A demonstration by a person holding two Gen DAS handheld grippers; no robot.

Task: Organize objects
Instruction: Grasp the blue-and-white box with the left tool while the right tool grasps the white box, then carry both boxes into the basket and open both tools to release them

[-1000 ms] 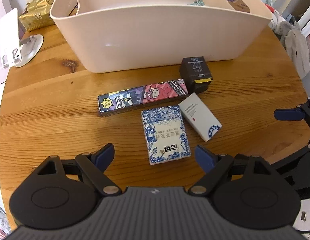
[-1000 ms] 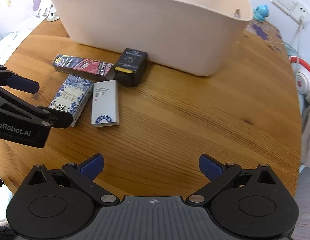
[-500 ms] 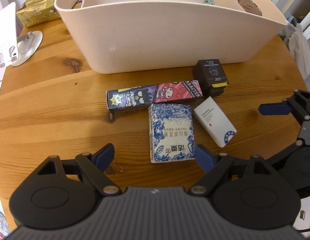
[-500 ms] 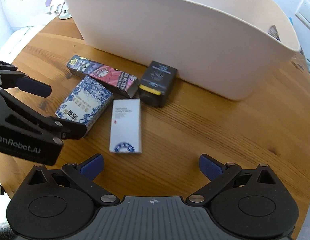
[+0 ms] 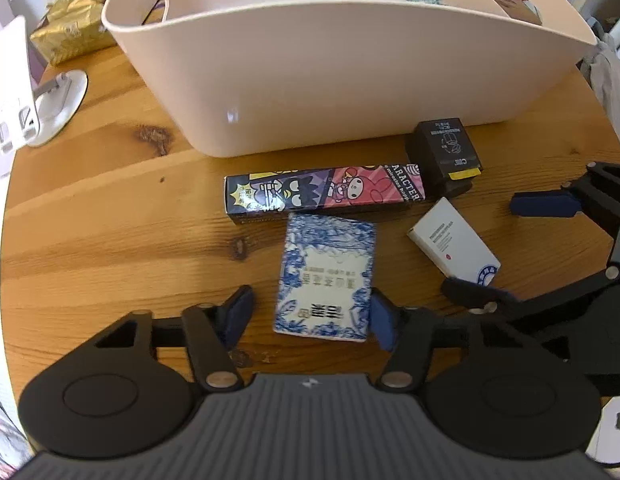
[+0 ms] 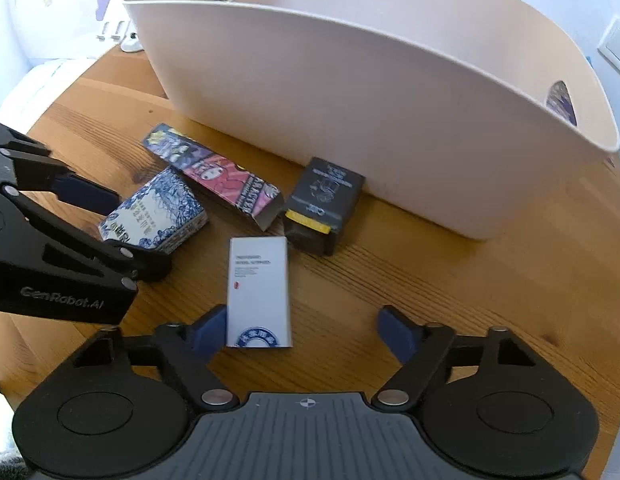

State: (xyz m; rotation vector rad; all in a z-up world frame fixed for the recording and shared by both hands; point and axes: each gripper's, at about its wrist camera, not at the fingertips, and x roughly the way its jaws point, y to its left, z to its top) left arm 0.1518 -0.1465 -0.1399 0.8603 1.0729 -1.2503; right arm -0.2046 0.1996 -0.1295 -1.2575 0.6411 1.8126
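Both grippers are straddling boxes for pickup: left gripper (image 5: 310,316), jaws released, around the blue-patterned box (image 5: 327,276); right gripper (image 6: 298,330), released, around the white box (image 6: 258,288), near the cream tub (image 6: 349,92).

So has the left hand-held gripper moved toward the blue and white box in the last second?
Yes. The left hand-held gripper has advanced toward the bin; its open fingers now flank the blue and white box.

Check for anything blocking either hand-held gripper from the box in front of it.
Nothing visible does. The left hand-held gripper is open around the blue box; the right hand-held gripper is open around the white box, with only bare table between its fingers beside it.
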